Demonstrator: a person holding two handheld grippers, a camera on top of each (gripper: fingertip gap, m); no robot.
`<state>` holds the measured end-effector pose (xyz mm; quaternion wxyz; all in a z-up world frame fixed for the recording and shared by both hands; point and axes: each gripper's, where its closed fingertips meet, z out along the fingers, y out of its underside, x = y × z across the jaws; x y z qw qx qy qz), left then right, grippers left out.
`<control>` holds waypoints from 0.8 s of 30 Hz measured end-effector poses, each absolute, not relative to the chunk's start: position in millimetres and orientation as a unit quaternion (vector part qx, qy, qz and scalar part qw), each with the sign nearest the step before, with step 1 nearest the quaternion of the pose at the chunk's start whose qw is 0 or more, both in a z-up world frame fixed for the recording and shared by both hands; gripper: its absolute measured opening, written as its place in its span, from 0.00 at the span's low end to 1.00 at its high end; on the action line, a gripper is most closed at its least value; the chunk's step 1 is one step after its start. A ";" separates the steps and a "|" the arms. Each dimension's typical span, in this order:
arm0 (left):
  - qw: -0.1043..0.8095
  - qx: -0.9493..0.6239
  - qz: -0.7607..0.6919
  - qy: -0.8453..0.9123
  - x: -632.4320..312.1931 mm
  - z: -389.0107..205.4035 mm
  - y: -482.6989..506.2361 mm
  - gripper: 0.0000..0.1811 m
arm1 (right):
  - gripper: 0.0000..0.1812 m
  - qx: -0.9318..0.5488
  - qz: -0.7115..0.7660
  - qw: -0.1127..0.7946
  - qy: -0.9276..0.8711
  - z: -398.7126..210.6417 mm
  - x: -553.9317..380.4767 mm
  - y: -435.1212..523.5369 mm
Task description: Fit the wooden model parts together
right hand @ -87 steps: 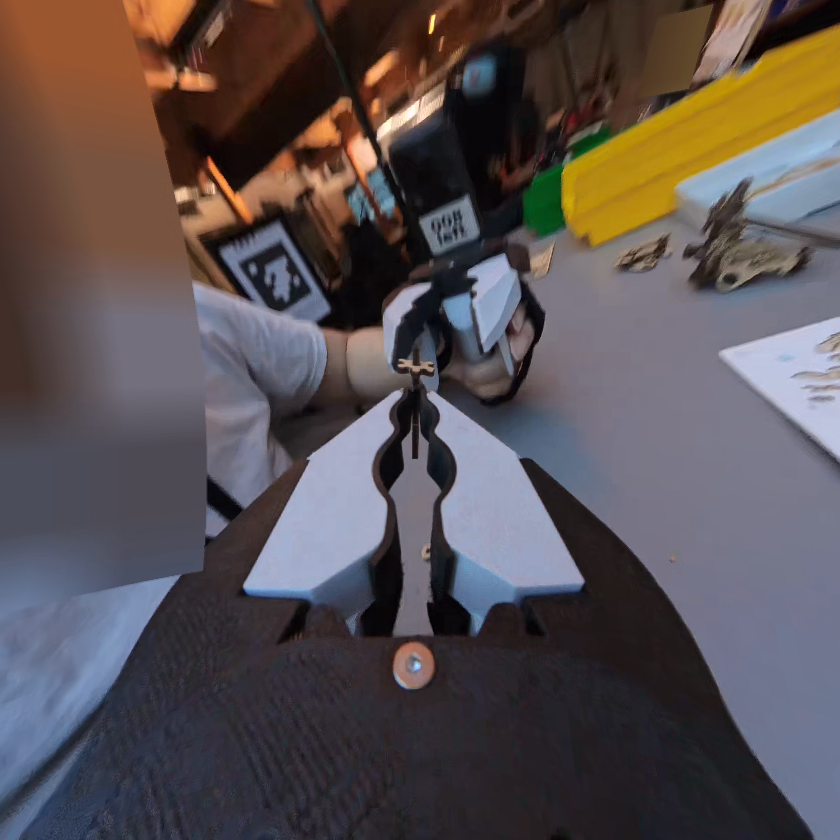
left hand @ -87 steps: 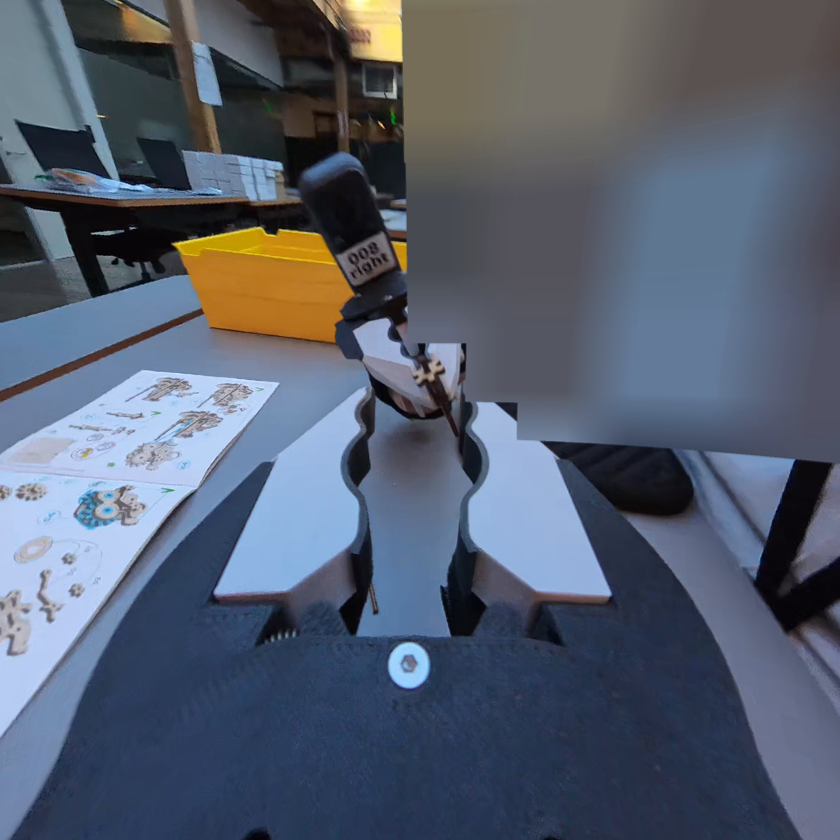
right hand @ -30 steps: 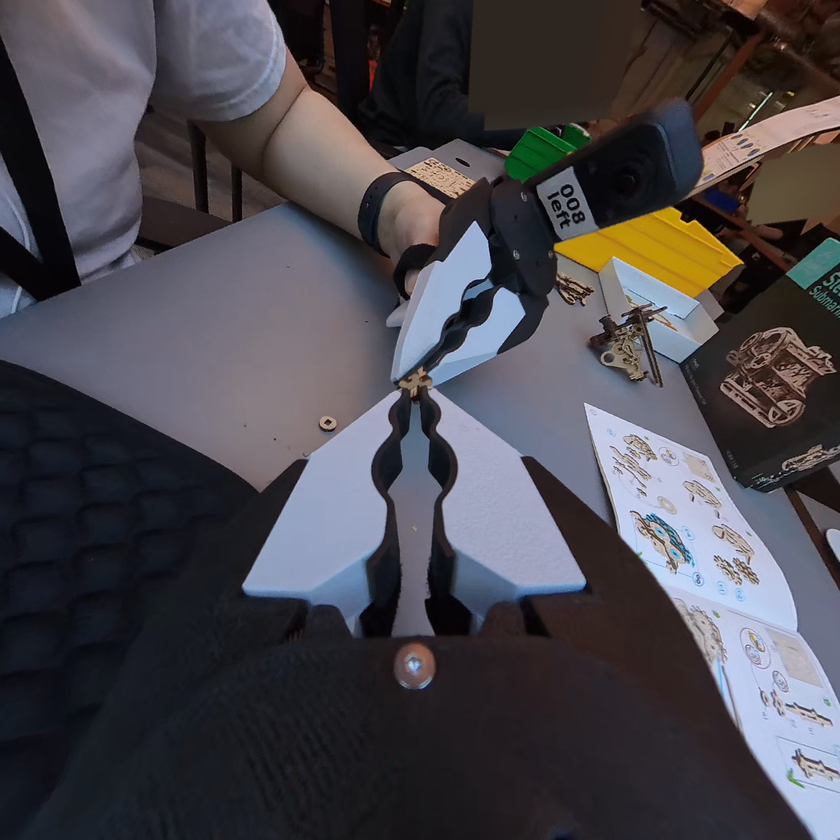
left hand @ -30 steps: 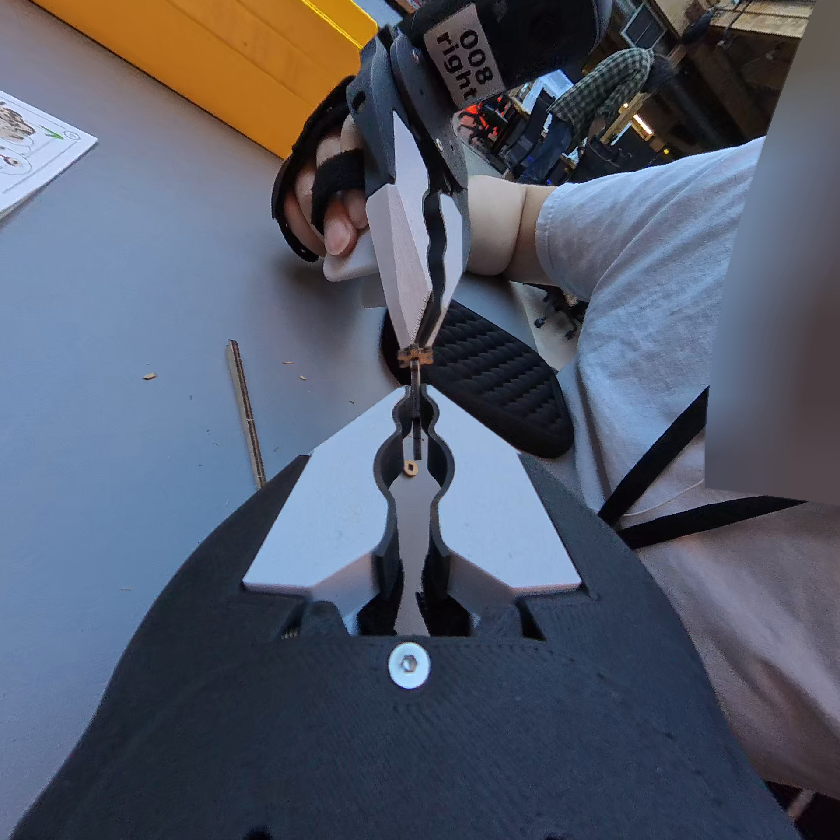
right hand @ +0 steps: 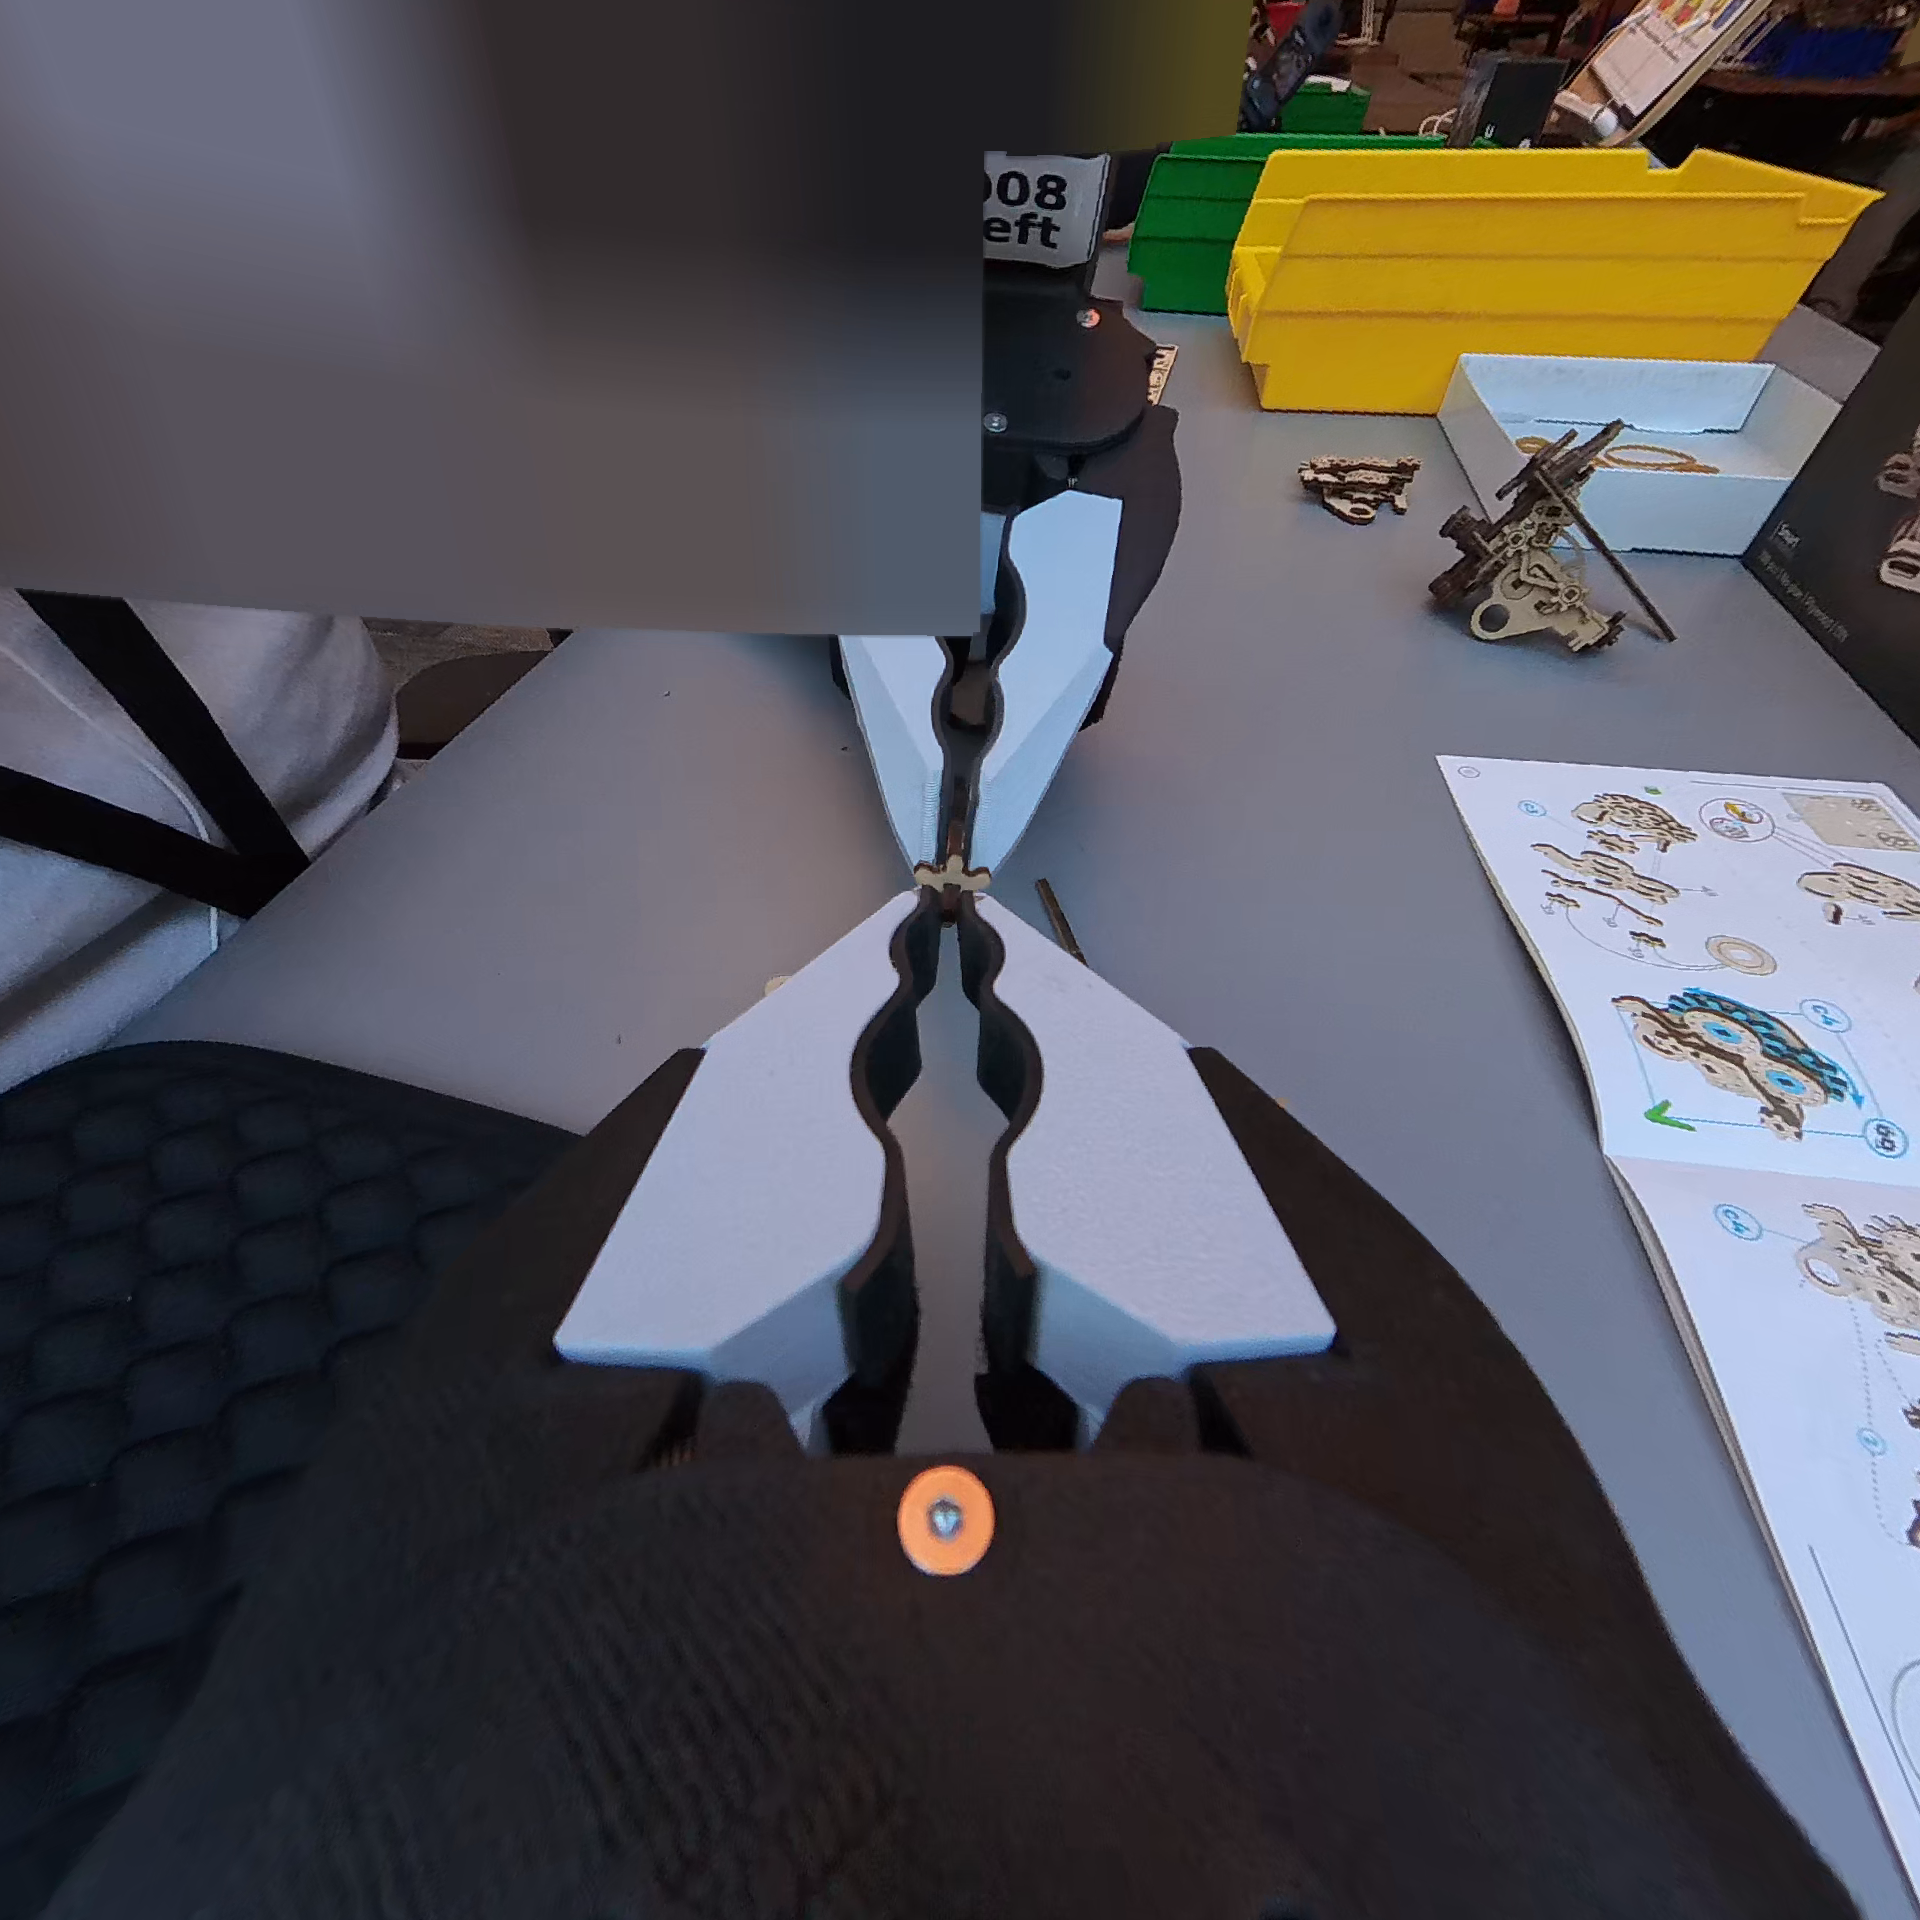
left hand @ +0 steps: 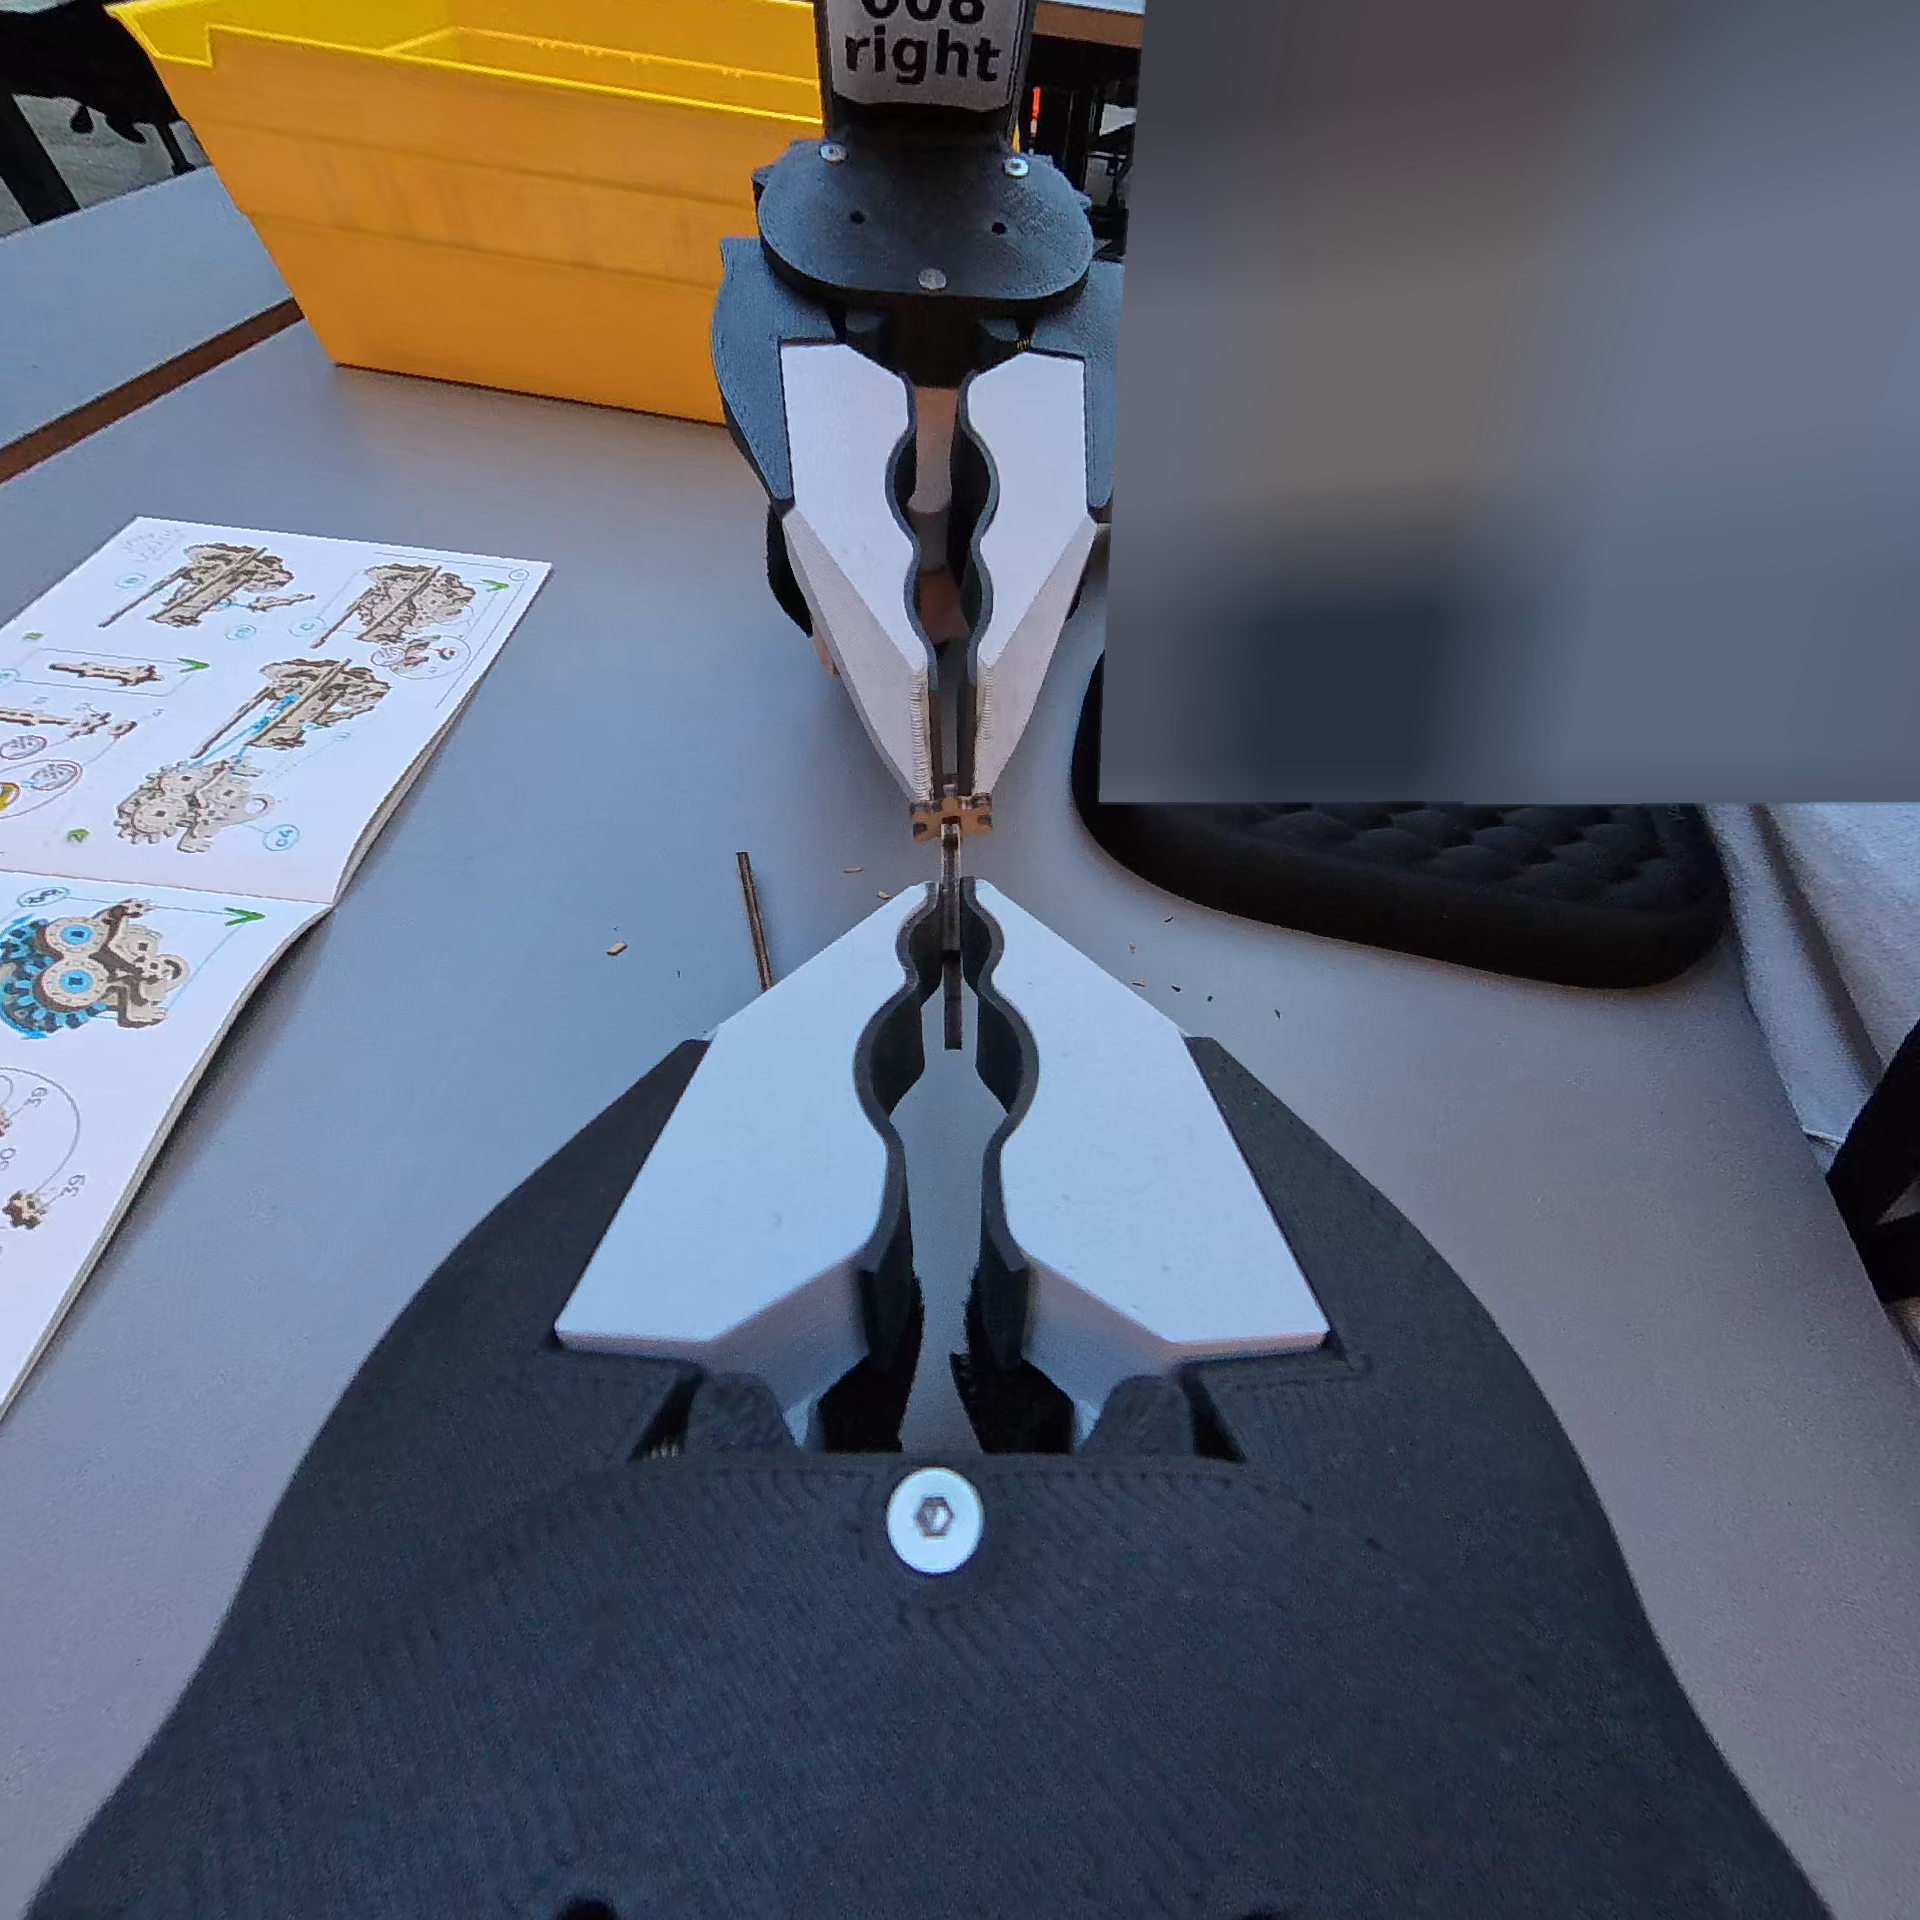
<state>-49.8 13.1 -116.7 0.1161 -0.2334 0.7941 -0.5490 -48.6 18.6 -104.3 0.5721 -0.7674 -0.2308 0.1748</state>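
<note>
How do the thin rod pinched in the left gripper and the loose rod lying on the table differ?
The held rod is clamped between the tips of the left gripper, off the table; the loose rod lies flat on the grey table, untouched. The held rod has a small cross-shaped wooden piece at its far end, pinched by the right gripper; the loose rod's ends are bare. Both are thin, dark and straight.

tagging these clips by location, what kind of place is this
Probably a shared workshop or makerspace bench: a grey table with yellow parts bins, an open instruction booklet and a half-built wooden model.
</note>
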 end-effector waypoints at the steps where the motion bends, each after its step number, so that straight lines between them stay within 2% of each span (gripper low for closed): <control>1: 0.115 -0.233 -0.549 0.795 -50.2 -116.9 13.0 0.00 | 0.00 -0.766 0.174 0.575 -0.231 -103.9 -48.7 18.7; 24: 0.168 -0.181 -0.510 0.824 -56.0 -125.9 6.1 0.00 | 0.01 -0.761 0.133 0.568 -0.286 -108.6 -59.8 14.0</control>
